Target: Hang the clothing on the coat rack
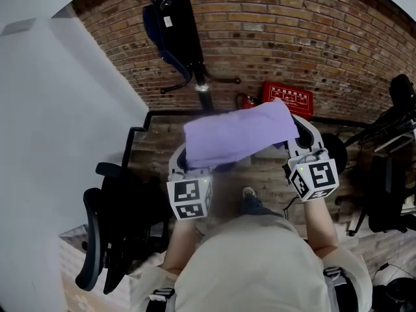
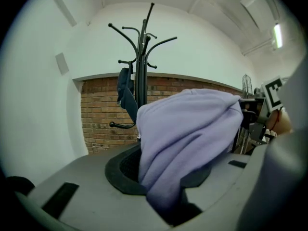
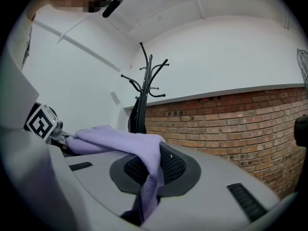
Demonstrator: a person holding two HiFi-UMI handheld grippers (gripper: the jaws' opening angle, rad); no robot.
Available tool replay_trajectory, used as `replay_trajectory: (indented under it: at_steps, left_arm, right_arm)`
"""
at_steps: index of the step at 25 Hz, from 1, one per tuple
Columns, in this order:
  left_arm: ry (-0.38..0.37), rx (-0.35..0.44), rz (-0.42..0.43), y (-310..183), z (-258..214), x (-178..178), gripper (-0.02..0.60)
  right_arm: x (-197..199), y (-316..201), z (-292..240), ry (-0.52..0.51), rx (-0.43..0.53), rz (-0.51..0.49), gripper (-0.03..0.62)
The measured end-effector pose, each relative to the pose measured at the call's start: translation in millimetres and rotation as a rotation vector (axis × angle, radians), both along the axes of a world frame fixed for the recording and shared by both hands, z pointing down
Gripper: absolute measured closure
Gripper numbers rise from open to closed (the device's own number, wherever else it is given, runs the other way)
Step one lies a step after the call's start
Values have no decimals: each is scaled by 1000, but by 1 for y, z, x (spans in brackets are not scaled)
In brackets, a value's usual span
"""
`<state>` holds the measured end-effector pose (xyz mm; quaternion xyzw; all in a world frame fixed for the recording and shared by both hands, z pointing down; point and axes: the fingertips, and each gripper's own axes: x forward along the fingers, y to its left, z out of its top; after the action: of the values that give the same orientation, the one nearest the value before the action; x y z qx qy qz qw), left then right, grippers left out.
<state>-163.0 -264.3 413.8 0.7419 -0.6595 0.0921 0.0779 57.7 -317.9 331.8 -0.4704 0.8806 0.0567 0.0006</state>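
A lavender garment (image 1: 240, 134) is stretched between my two grippers at chest height. The left gripper (image 1: 186, 164) is shut on its left end, where the cloth (image 2: 187, 134) bunches between the jaws and drapes over them. At the right end the right gripper (image 1: 300, 149) is shut on a thinner fold (image 3: 144, 158). Ahead, against the brick wall, stands the black coat rack (image 1: 188, 38), with a dark blue garment (image 1: 156, 28) hanging from one hook. From the left gripper view the coat rack (image 2: 141, 57) rises straight ahead with several bare hooks. From the right gripper view the coat rack (image 3: 142, 95) stands further off to the left.
A black office chair (image 1: 114, 226) stands close on my left by the white wall (image 1: 52, 142). A red box (image 1: 287, 98) sits at the foot of the brick wall (image 1: 312, 38). More black chairs and stands (image 1: 390, 174) crowd the right side.
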Motion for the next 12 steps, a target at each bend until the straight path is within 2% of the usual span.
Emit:
replay_trajectory:
  at_steps: [12]
  left_arm:
    - [-29, -3, -76, -69, -23, -1, 459]
  right_arm:
    - [-13, -97, -26, -2, 51, -108, 579]
